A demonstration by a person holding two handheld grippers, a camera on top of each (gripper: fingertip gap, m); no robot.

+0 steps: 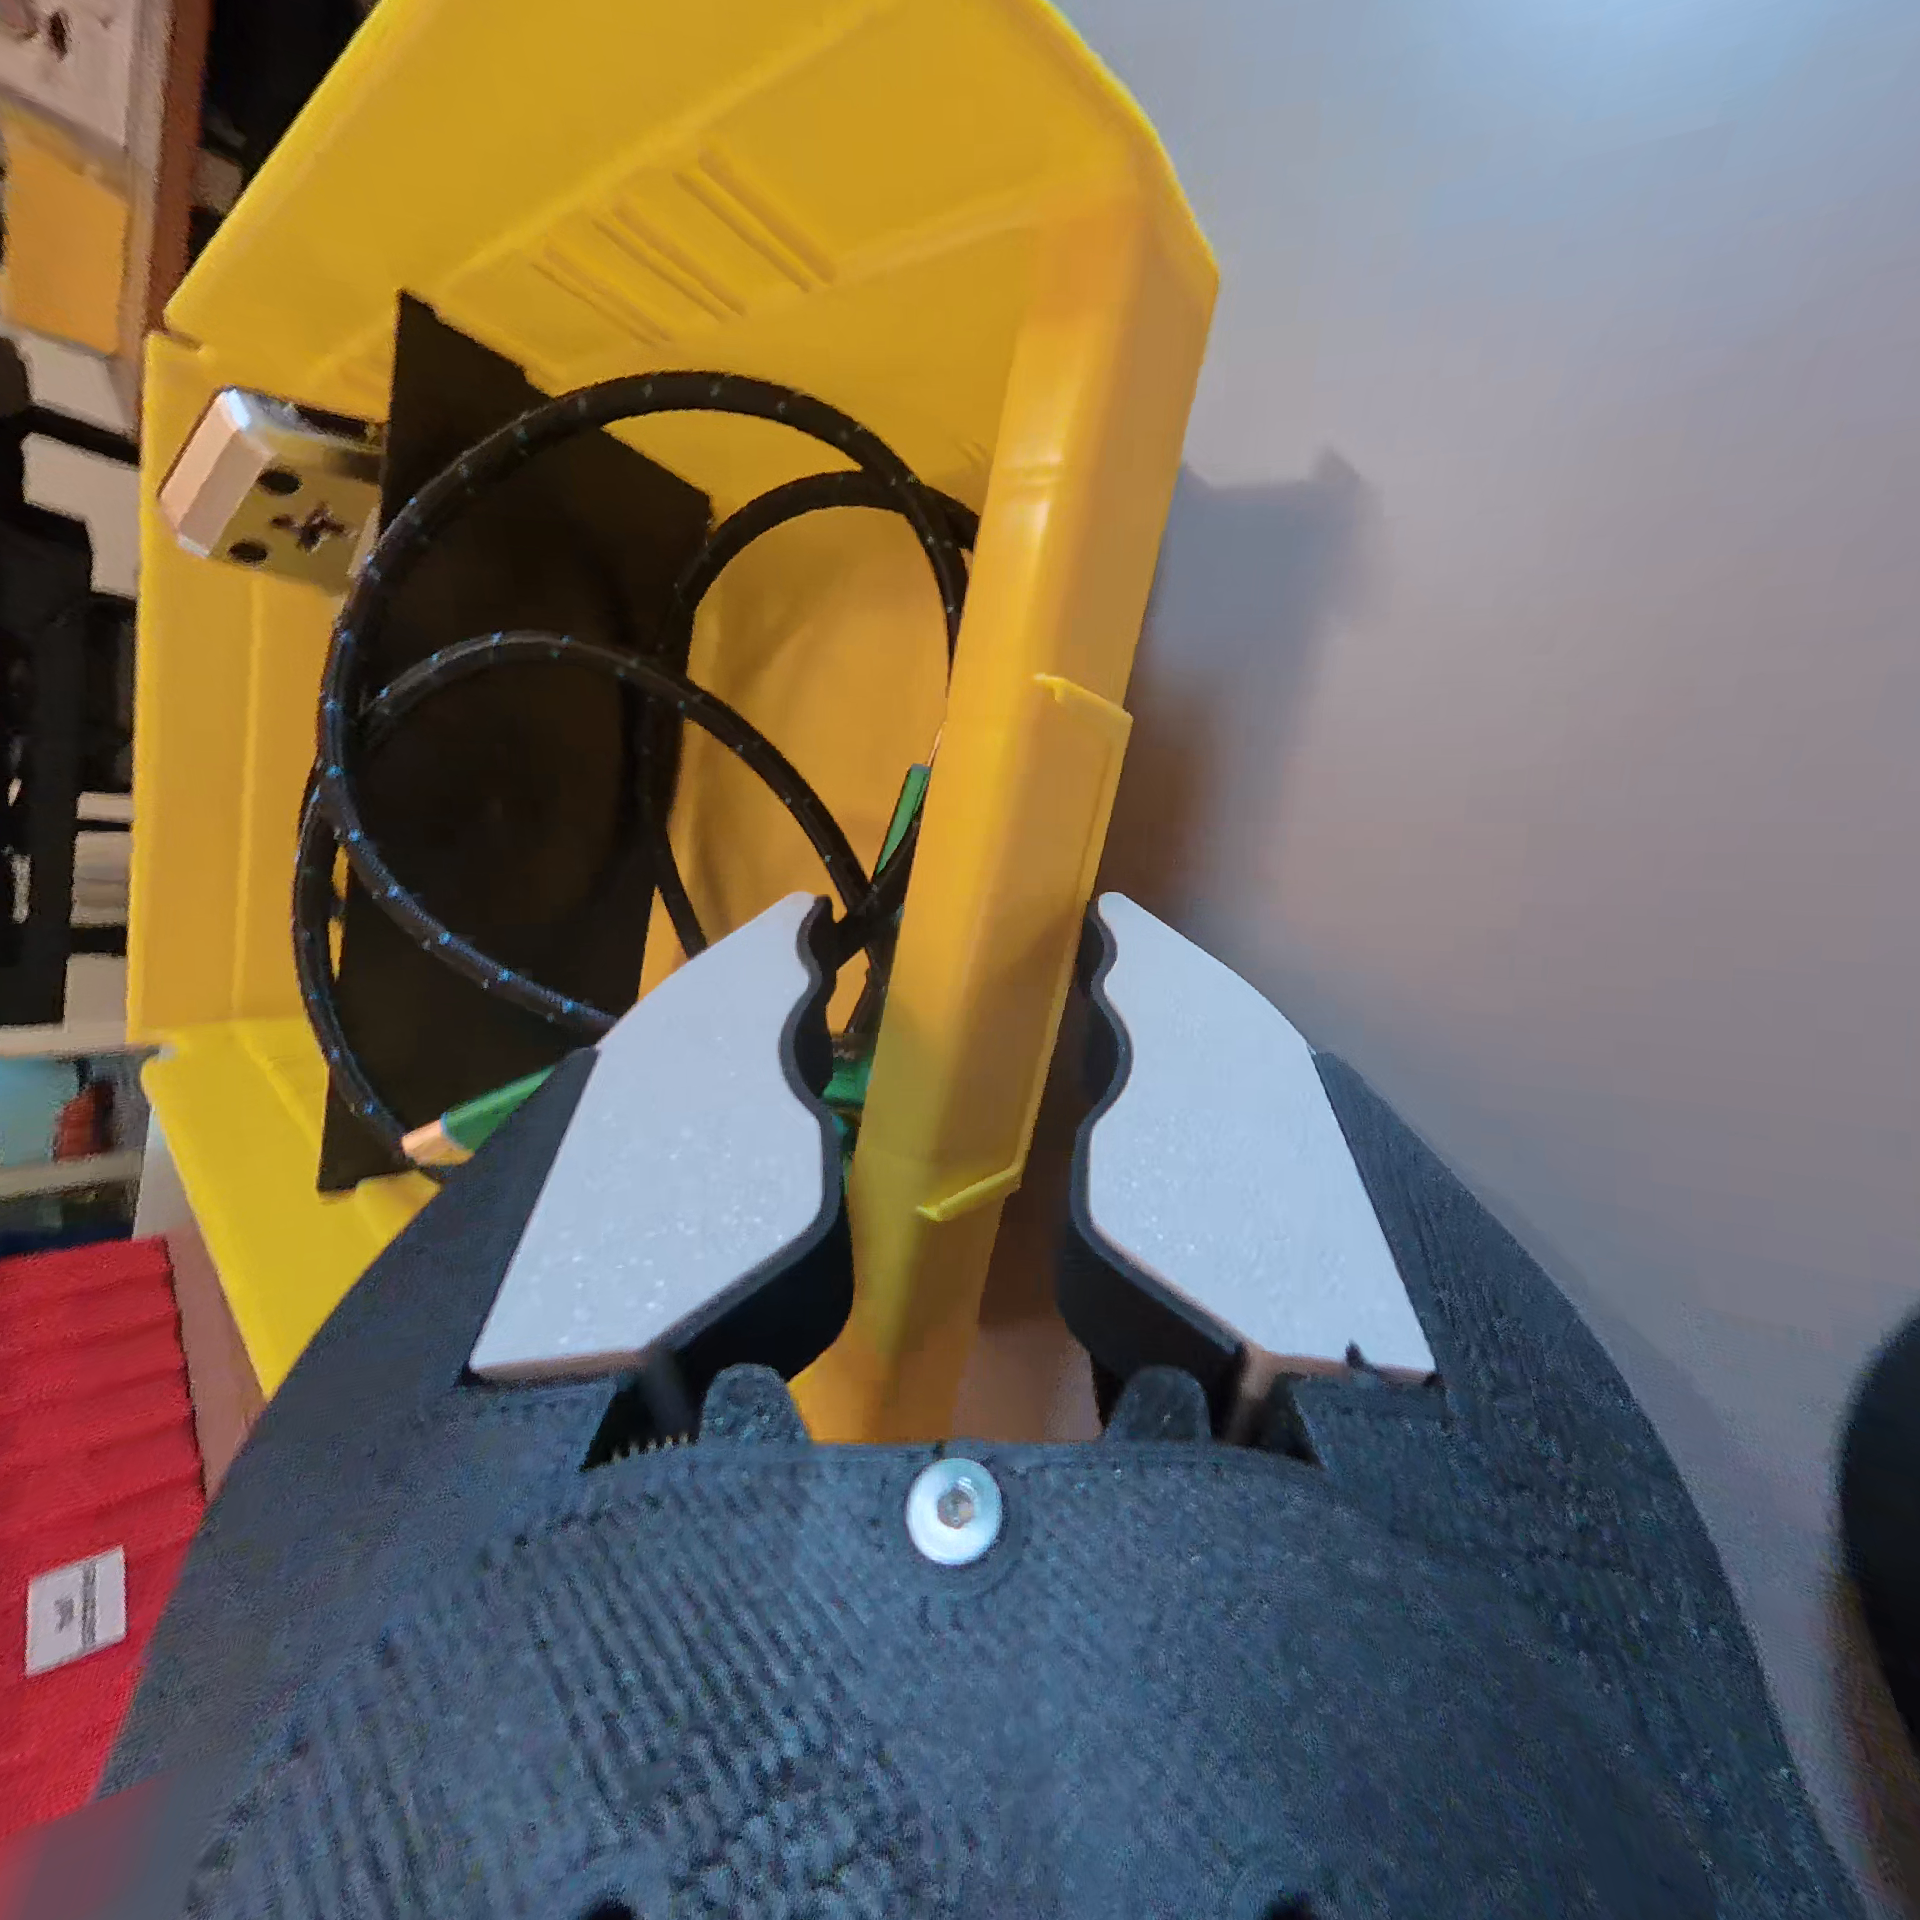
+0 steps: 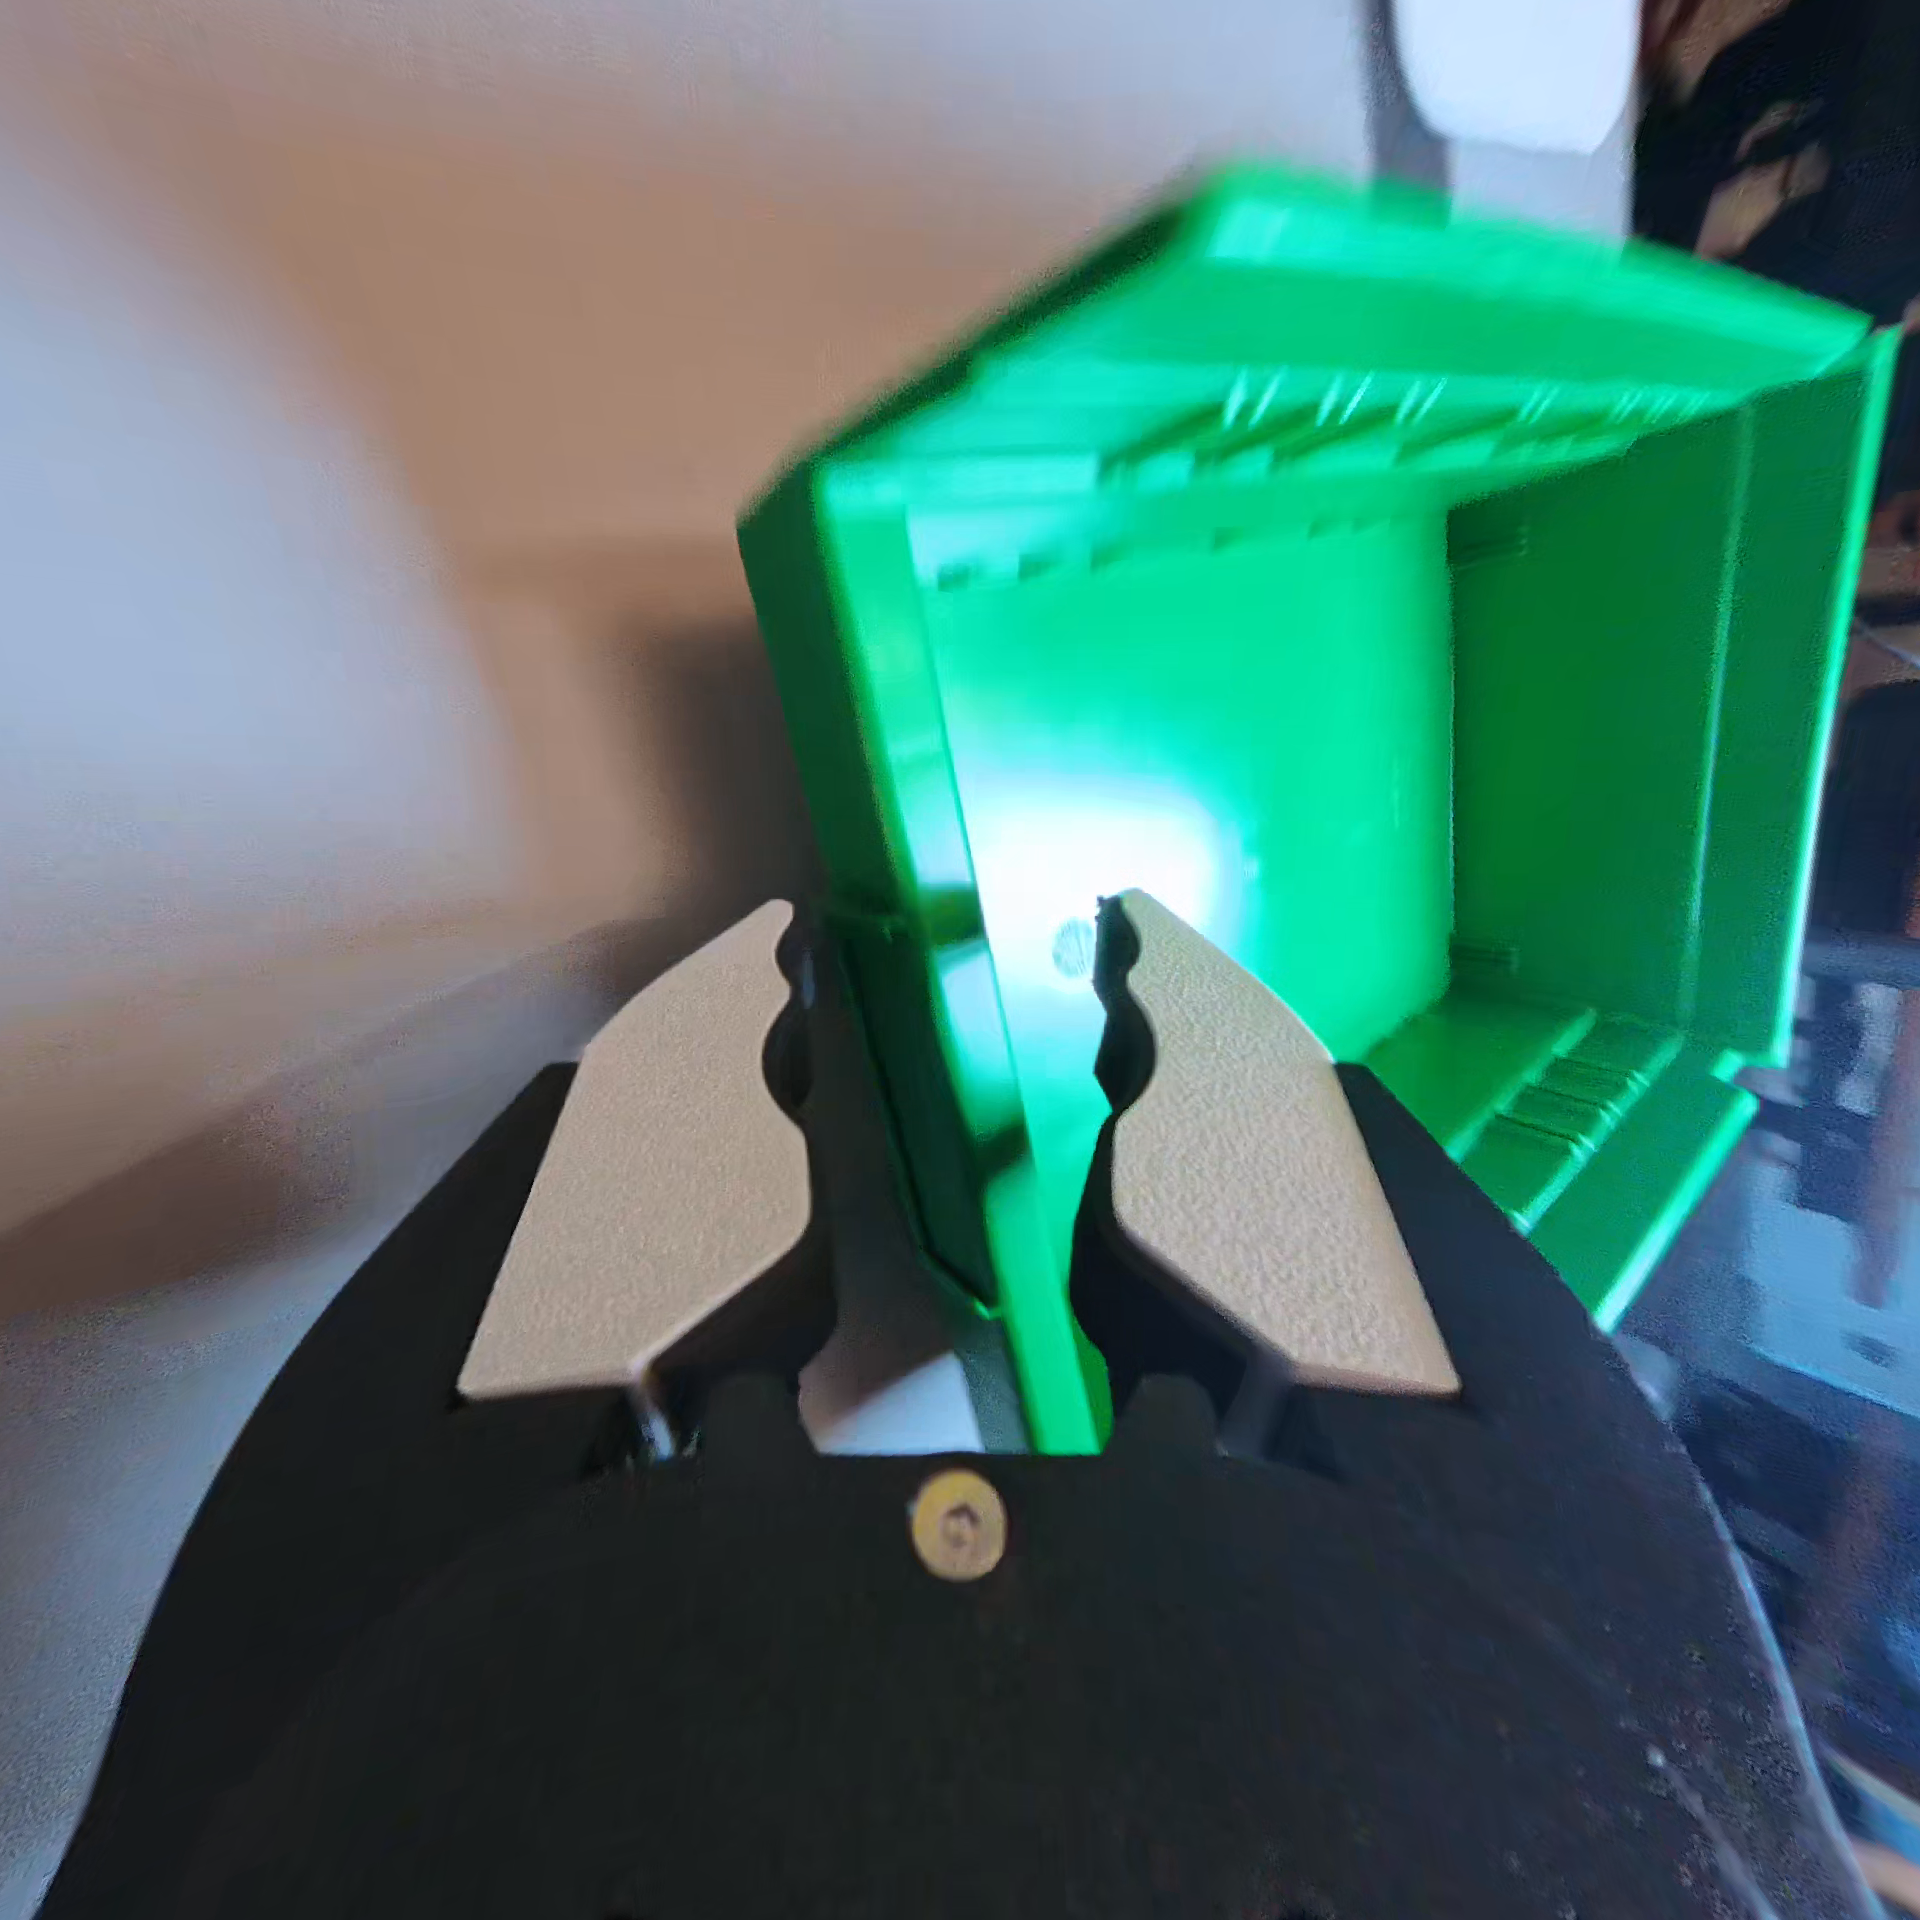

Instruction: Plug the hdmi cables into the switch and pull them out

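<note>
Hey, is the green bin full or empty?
Empty, as far as the right wrist view shows: the green bin shows only bare walls inside. Part of its interior is hidden behind the right tongs, which straddle its side wall.

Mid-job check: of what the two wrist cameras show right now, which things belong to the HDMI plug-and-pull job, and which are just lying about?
Belongs to the job:
- black braided cable coiled in the yellow bin
- its silver plug
- left gripper, straddling the yellow bin's wall
- right gripper, straddling the green bin wall

Lying about:
- red cloth

No switch is clearly visible.
</note>
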